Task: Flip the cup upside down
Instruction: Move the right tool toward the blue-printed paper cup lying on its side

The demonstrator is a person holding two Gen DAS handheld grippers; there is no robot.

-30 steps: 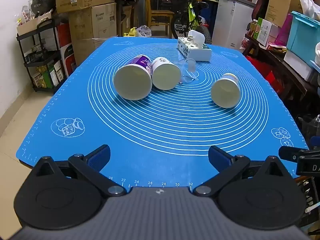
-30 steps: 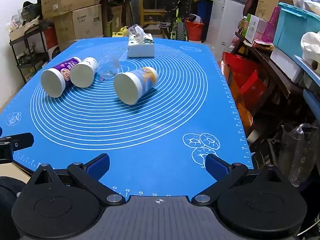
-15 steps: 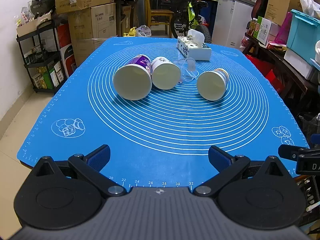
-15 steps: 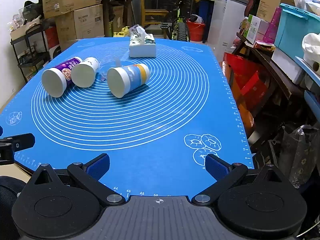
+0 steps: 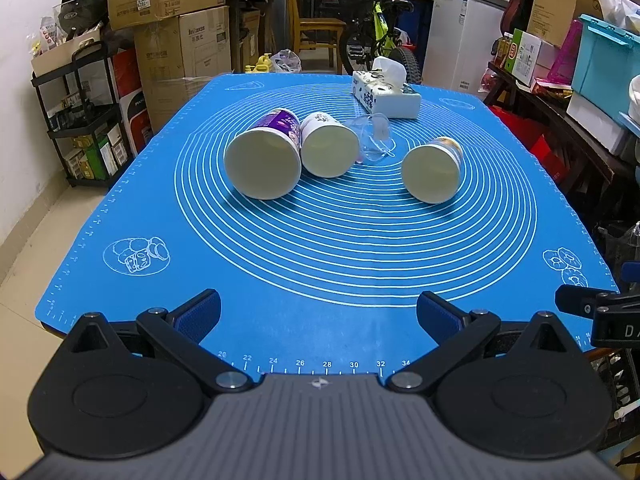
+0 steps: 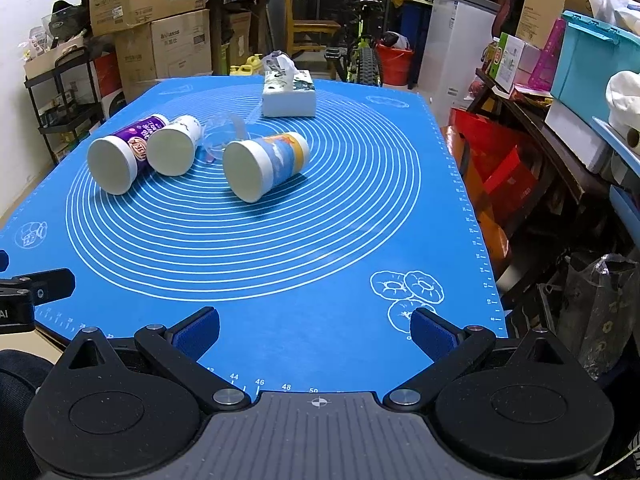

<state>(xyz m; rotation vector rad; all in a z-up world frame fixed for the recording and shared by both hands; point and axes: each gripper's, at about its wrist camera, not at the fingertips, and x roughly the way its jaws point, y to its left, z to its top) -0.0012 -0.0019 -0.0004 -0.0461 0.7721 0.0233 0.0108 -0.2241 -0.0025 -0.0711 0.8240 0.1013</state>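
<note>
Three paper cups lie on their sides on the blue mat, mouths toward me. A purple cup is at the left, a white cup touches it, and a blue-and-yellow cup lies apart at the right. A clear plastic cup lies on its side behind them. They also show in the right wrist view: the purple cup, the white cup, the clear cup, the blue-and-yellow cup. My left gripper and right gripper are open and empty near the mat's front edge.
A tissue box stands at the back of the mat. Cardboard boxes and a black shelf stand at the left. A bicycle is behind the table, and cluttered shelves with a teal bin at the right.
The blue-and-yellow cup has rolled on the mat, first left toward the clear cup, then back to the right. Both grippers have stayed open and almost still.
</note>
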